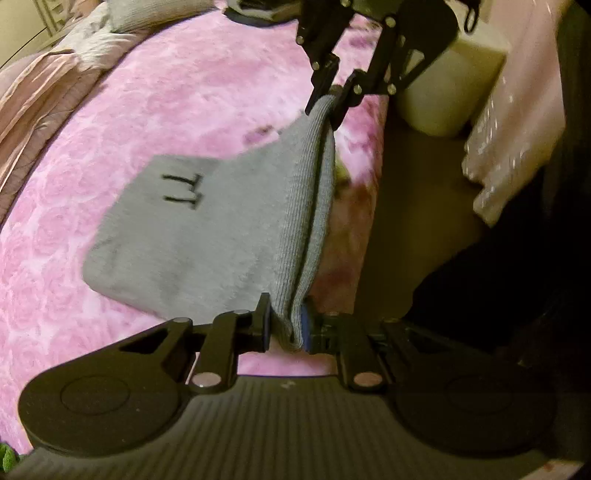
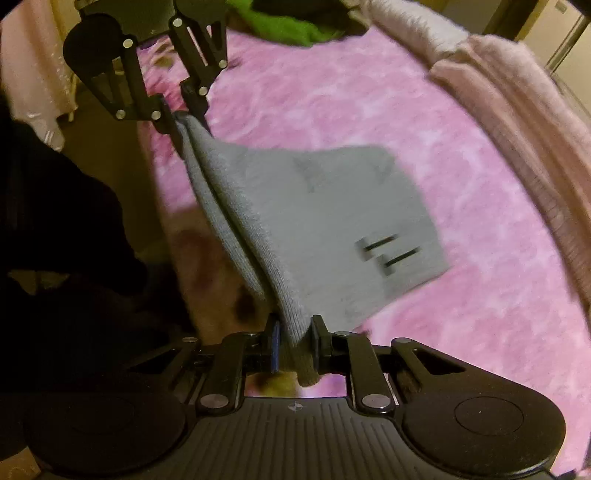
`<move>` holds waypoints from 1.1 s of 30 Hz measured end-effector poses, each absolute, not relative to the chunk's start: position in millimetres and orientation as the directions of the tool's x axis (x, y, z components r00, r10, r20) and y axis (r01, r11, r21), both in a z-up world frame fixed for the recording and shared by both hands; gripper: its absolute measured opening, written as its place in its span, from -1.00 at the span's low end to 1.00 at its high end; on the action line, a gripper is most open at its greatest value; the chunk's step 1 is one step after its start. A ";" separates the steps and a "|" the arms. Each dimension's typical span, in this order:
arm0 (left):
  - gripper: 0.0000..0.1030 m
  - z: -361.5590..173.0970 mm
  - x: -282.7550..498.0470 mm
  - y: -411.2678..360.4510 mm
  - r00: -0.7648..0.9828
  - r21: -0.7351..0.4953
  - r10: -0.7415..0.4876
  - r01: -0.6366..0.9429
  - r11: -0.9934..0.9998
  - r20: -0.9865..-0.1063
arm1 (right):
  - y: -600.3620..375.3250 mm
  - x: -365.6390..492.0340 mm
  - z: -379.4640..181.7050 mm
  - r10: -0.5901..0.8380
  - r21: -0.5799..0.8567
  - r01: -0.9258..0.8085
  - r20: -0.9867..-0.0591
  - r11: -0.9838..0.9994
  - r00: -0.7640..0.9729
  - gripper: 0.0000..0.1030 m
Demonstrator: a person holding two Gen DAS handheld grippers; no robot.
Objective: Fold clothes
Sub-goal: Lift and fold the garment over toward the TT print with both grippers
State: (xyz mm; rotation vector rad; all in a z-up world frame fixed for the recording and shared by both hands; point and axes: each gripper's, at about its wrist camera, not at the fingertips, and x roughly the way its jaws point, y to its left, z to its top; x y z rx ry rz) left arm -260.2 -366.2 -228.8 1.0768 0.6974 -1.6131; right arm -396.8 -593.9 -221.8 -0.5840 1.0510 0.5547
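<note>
Garment: a grey knitted cloth item (image 1: 207, 236) with a ribbed band along one edge and two short dark marks on its flat face; it is folded double and hangs over the near side of the bed, its ribbed edge lifted, its far end lying on the blanket.
Left tool: the left tool (image 1: 286, 325) is clamped on one end of the ribbed band; both layers of cloth sit pinched between its black pads.
Right tool: the right tool (image 2: 295, 343) is clamped on the other end of the same band, cloth bunched between its pads; in the left wrist view it shows at the top (image 1: 330, 99), gripping the far corner.
Held edge: the ribbed band runs taut and nearly straight between the two tools, above the bed's side edge.
Free edges: the cloth's far edge and corners lie flat, touching nothing but the blanket.
Open room: bare blanket lies all around the garment's flat part, widest beyond its far edge.
Surface: a pink fluffy blanket (image 1: 155, 92) with a mottled rose pattern covers the bed.
Bed border: pale pink and grey bedding (image 2: 509, 92) is heaped along the far side, well apart from the garment; a bright green cloth (image 2: 280, 22) lies at one end of the bed.
Room: a dim brownish floor (image 1: 413, 192) beside the bed, with a cream rounded object (image 1: 443, 92) standing on it.
</note>
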 end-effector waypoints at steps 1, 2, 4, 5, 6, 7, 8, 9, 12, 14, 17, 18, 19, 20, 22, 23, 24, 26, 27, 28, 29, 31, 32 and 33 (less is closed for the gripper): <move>-0.76 -220.0 -250.1 -374.1 -0.073 0.066 -0.437 0.954 -0.294 -0.897 | -596.7 -387.3 -212.9 0.137 -0.188 -0.669 -0.905 0.719 0.402 -0.76; -0.76 -210.9 -236.7 -381.8 -0.081 0.051 -0.442 0.959 -0.279 -0.893 | -600.6 -377.6 -205.5 0.136 -0.192 -0.666 -0.903 0.721 0.408 -0.76; -0.76 -199.1 -216.4 -392.8 -0.101 0.018 -0.447 0.967 -0.254 -0.889 | -609.5 -356.3 -193.8 0.138 -0.191 -0.657 -0.899 0.729 0.414 -0.76; -0.76 -193.2 -203.2 -397.5 -0.111 -0.003 -0.452 0.973 -0.232 -0.885 | -614.4 -344.8 -190.2 0.141 -0.189 -0.656 -0.899 0.731 0.415 -0.76; -0.76 -189.0 -188.9 -404.1 -0.121 -0.026 -0.454 0.977 -0.211 -0.883 | -619.4 -333.5 -188.1 0.142 -0.184 -0.651 -0.898 0.736 0.415 -0.76; -0.76 -186.1 -176.8 -409.0 -0.126 -0.041 -0.463 0.981 -0.188 -0.878 | -623.3 -321.0 -187.4 0.142 -0.179 -0.646 -0.900 0.742 0.413 -0.76; -0.76 -184.5 -158.8 -417.5 -0.130 -0.062 -0.474 0.986 -0.156 -0.871 | -627.4 -307.5 -187.6 0.143 -0.174 -0.645 -0.902 0.744 0.408 -0.76; -0.75 -185.3 -143.7 -423.9 -0.143 -0.091 -0.476 0.987 -0.131 -0.868 | -632.3 -294.7 -188.3 0.143 -0.169 -0.642 -0.904 0.748 0.404 -0.76; -0.74 -197.2 -94.5 -442.5 -0.174 -0.168 -0.479 0.984 -0.057 -0.860 | -642.9 -252.8 -195.6 0.150 -0.128 -0.623 -0.915 0.771 0.374 -0.76; -0.73 -210.2 -61.2 -458.3 -0.192 -0.214 -0.470 0.977 -0.008 -0.862 | -650.4 -226.0 -206.5 0.162 -0.097 -0.619 -0.923 0.780 0.350 -0.76; -0.70 -235.1 -21.6 -471.6 -0.232 -0.291 -0.463 0.955 0.059 -0.855 | -666.4 -189.6 -231.4 0.168 -0.047 -0.580 -0.935 0.814 0.311 -0.76; -0.68 -245.8 -8.8 -478.0 -0.242 -0.311 -0.460 0.947 0.080 -0.854 | -671.0 -178.3 -241.5 0.171 -0.029 -0.565 -0.939 0.824 0.298 -0.76; -0.67 -254.5 0.8 -480.4 -0.251 -0.329 -0.457 0.939 0.098 -0.853 | -675.0 -169.8 -250.1 0.173 -0.015 -0.551 -0.942 0.834 0.288 -0.76; -0.67 -265.6 12.5 -484.9 -0.256 -0.344 -0.460 0.931 0.118 -0.850 | -678.9 -161.0 -260.2 0.173 -0.002 -0.534 -0.945 0.846 0.277 -0.76; -0.66 -283.7 27.3 -491.9 -0.266 -0.366 -0.458 0.919 0.143 -0.848 | -685.5 -145.2 -277.1 0.177 0.024 -0.511 -0.952 0.859 0.252 -0.76; -0.66 -295.1 33.7 -495.6 -0.272 -0.377 -0.452 0.913 0.157 -0.849 | -689.2 -138.3 -285.7 0.182 0.042 -0.495 -0.954 0.868 0.237 -0.76; -0.65 -304.8 38.1 -498.2 -0.275 -0.381 -0.446 0.909 0.168 -0.852 | -692.2 -132.9 -293.2 0.186 0.057 -0.480 -0.956 0.875 0.227 -0.76; -0.63 -326.4 46.5 -502.3 -0.279 -0.389 -0.431 0.902 0.190 -0.858 | -697.0 -123.5 -308.2 0.195 0.079 -0.456 -0.957 0.886 0.213 -0.75; -0.60 -333.0 49.8 -501.1 -0.280 -0.391 -0.428 0.899 0.198 -0.859 | -698.2 -120.1 -314.6 0.196 0.085 -0.445 -0.957 0.891 0.211 -0.74; -0.59 -338.9 53.7 -500.7 -0.285 -0.404 -0.438 0.891 0.208 -0.853 | -701.1 -116.8 -319.6 0.196 0.086 -0.430 -0.956 0.899 0.217 -0.73; -0.59 -342.3 58.9 -498.2 -0.295 -0.431 -0.453 0.873 0.230 -0.841 | -704.2 -115.2 -321.0 0.200 0.093 -0.412 -0.954 0.906 0.224 -0.65; -0.57 -344.1 64.6 -492.3 -0.307 -0.459 -0.470 0.852 0.252 -0.827 | -709.9 -114.1 -316.0 0.189 0.089 -0.357 -0.948 0.930 0.255 -0.41; -0.57 -345.1 65.5 -490.4 -0.310 -0.466 -0.475 0.848 0.255 -0.824 | -712.0 -116.0 -310.0 0.159 0.064 -0.320 -0.946 0.945 0.282 -0.36; -0.57 -344.7 66.5 -488.1 -0.312 -0.471 -0.478 0.842 0.261 -0.821 | -714.6 -120.5 -301.9 0.133 0.043 -0.282 -0.942 0.958 0.309 -0.36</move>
